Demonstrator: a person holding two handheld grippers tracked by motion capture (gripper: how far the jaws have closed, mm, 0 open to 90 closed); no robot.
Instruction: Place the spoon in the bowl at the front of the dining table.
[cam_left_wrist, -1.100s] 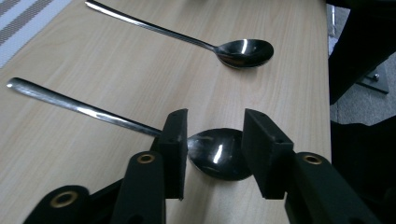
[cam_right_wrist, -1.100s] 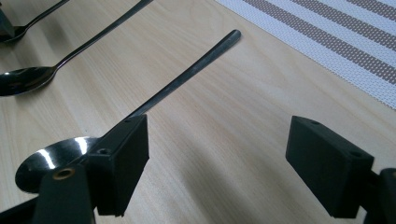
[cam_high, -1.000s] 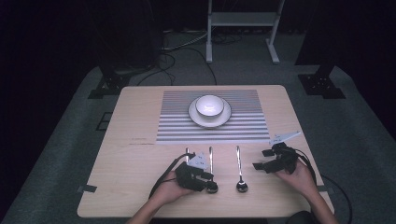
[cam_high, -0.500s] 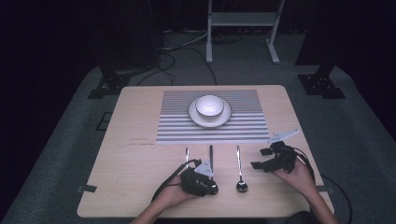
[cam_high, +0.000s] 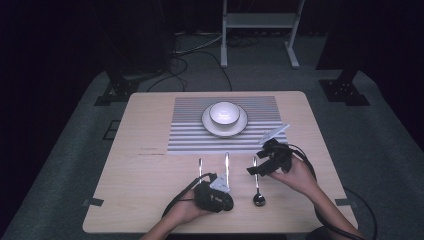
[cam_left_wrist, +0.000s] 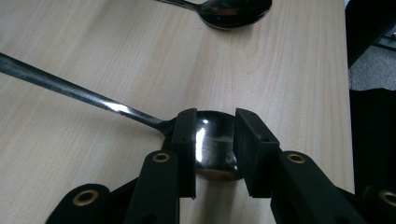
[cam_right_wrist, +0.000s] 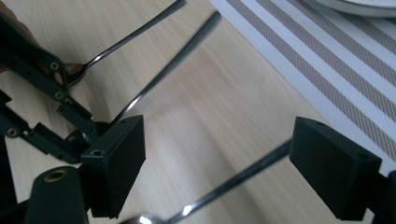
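Your left gripper (cam_left_wrist: 214, 142) clamps a spoon bowl (cam_left_wrist: 214, 149) at six o'clock; the rounded metal could slip. Your right gripper (cam_right_wrist: 217, 168) stands apart.

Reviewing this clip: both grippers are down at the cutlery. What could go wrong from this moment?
1. The left gripper has its jaws around the middle spoon at its smooth, rounded bowl, not its handle; it could slip or pivot on lifting.
2. The right gripper, open, straddles the right spoon handle; closing off-centre might nudge it across the table.
3. Another utensil lies close beside the left gripper and may get bumped.
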